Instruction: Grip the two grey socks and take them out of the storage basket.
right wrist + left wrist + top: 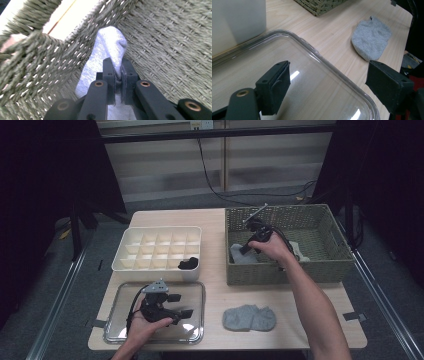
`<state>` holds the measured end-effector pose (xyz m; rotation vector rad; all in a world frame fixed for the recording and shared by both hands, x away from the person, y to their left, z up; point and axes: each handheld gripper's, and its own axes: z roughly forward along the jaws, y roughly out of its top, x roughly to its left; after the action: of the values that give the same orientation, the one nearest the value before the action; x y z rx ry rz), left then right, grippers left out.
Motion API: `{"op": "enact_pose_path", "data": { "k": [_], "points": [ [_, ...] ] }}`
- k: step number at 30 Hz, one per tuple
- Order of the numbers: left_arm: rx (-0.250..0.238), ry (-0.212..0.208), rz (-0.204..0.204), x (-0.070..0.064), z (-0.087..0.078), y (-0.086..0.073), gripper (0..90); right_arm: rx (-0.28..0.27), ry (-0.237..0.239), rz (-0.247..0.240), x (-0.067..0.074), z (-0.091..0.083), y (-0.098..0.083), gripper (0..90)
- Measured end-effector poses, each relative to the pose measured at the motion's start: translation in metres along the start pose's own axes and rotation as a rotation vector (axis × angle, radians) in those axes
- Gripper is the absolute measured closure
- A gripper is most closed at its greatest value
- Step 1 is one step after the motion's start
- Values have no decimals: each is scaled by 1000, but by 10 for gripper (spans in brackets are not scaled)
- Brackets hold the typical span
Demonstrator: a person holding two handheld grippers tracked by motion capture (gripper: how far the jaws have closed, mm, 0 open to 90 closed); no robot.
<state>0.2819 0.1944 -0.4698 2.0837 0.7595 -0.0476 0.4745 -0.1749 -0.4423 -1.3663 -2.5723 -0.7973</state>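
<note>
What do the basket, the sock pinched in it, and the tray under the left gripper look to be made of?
Basket: woven fibre, seagrass or paper cord by its look, matte olive; twisted strands show in its walls.
Sock: soft knit fabric, light grey, with a fine ribbed texture.
Tray: clear glossy plastic, probably; the wood grain shows through and lights glint on it.

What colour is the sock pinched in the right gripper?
Pale grey sock, clearest in the right gripper view.

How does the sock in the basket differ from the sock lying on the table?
The sock in the basket is pale bluish grey and pinched between the right gripper's jaws, inside the wicker basket. The sock on the table is darker grey, lies flat and loose on the bare wood, touched by nothing. Both are soft knitted fabric.
</note>
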Motion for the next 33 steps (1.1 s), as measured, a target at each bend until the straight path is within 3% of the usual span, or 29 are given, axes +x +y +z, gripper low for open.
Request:
{"op": "enact_pose_path", "data": {
  "k": [14,33],
  "points": [
    [0,9,-4,-1,-1,0,188,-106,3,9,0,-25,-4,847],
    [-1,18,8,-2,-1,0,183,-287,50,25,5,-58,-15,847]
  ]
}}
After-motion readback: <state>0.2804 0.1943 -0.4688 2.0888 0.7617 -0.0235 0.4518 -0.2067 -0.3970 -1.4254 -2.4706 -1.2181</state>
